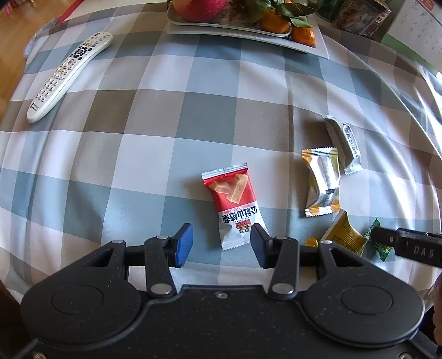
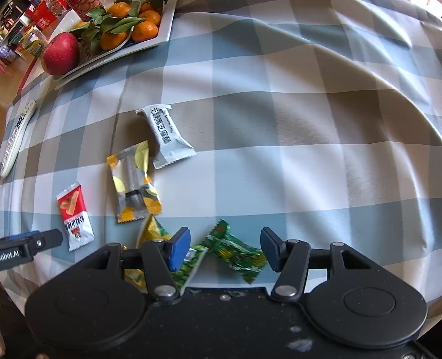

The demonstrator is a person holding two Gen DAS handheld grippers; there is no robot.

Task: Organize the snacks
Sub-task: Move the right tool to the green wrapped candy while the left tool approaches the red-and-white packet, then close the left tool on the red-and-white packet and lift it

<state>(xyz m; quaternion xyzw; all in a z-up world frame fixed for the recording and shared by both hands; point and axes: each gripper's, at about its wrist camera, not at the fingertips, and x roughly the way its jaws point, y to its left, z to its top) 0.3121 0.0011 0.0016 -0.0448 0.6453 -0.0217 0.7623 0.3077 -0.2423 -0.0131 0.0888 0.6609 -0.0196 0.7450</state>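
In the left wrist view my left gripper [image 1: 221,244] points down at the checked tablecloth, open. The lower end of a red-and-white snack packet [image 1: 234,201] lies between its fingers, close to the right pad. In the right wrist view my right gripper [image 2: 225,247] stands open over a green candy packet [image 2: 234,254], which lies flat between its blue pads. A second green wrapper [image 2: 190,266] sits partly under the left finger. Nearby lie a silver-and-yellow packet [image 2: 135,182], a white-grey packet [image 2: 165,135] and a yellow packet [image 2: 152,232], half hidden.
A white remote control [image 1: 69,74] lies at the far left. A white tray [image 1: 320,47] with a red apple [image 2: 60,53] and leafy mandarins [image 2: 143,27] stands at the back. Boxes [image 1: 362,16] sit behind it. The cloth is wrinkled on the right.
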